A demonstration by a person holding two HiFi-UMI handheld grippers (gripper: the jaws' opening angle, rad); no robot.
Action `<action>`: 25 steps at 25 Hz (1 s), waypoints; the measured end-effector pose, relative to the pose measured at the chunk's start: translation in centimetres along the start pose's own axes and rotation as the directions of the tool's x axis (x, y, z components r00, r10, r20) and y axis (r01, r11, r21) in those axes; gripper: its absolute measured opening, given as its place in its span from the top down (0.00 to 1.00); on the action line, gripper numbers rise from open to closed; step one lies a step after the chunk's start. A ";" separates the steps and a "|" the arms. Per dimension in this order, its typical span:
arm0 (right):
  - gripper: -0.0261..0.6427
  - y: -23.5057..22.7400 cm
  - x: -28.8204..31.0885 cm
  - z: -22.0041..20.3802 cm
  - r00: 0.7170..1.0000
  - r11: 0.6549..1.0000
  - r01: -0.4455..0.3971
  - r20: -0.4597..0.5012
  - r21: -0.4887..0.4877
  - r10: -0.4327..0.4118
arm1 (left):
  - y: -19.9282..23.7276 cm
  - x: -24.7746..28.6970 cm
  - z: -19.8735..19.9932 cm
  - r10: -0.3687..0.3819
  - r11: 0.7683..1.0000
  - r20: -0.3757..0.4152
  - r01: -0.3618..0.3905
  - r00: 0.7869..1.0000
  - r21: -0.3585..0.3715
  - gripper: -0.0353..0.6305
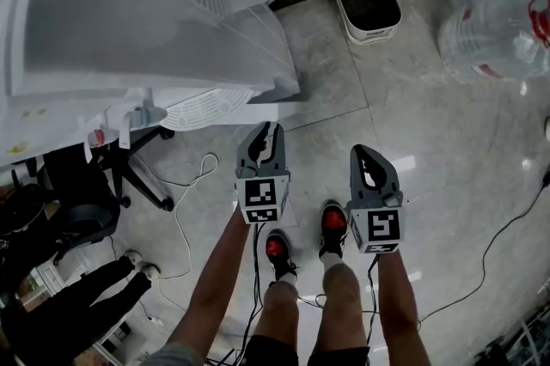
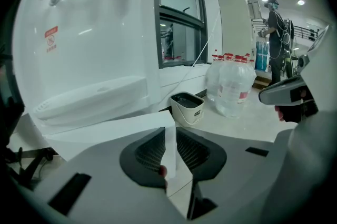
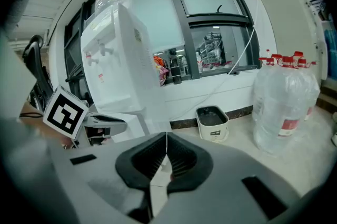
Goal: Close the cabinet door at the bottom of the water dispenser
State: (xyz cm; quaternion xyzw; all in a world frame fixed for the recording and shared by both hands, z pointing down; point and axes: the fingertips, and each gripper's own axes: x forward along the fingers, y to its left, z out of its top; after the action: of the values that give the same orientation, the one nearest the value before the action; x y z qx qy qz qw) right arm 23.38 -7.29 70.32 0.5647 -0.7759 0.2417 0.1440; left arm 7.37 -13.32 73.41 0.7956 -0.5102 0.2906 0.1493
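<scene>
I hold the left tool (image 1: 265, 131) and the right tool (image 1: 362, 153) side by side, both pointing forward and tilted downward. The left forearm (image 1: 215, 287) and right forearm (image 1: 402, 304) are bare and extended. The left tool's jaws stand a little apart and are empty. The right tool's jaws meet at the tips.

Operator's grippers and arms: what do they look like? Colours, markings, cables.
Both the left gripper and right gripper are grey wedge-shaped shells with black ribbed jaws. Each carries a white cube with black square markers at the rear, and a thin black cable trails from each. Forearms bare, no sleeves in view.
</scene>
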 end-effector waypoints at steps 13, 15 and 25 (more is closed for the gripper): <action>0.93 -1.9 1.5 0.2 1.000 1.000 0.003 -0.004 -0.006 -0.003 | 0.3 2.5 1.8 0.020 1.000 0.023 -0.020 1.000 0.003 0.82; 0.93 -2.2 1.6 0.2 1.000 1.000 0.005 -0.004 -0.008 -0.006 | 0.3 2.8 2.0 0.023 1.000 0.026 -0.023 0.999 0.001 0.82; 0.93 -2.6 1.8 0.5 1.000 1.000 0.009 0.000 -0.015 -0.009 | 0.8 3.8 2.2 0.040 0.999 0.035 -0.039 0.999 -0.017 0.82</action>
State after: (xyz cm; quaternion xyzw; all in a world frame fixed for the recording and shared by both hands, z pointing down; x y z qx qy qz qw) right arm 25.31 -9.66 71.37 0.5671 -0.7752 0.2353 0.1491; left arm 8.56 -17.63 73.97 0.7890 -0.5307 0.2754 0.1410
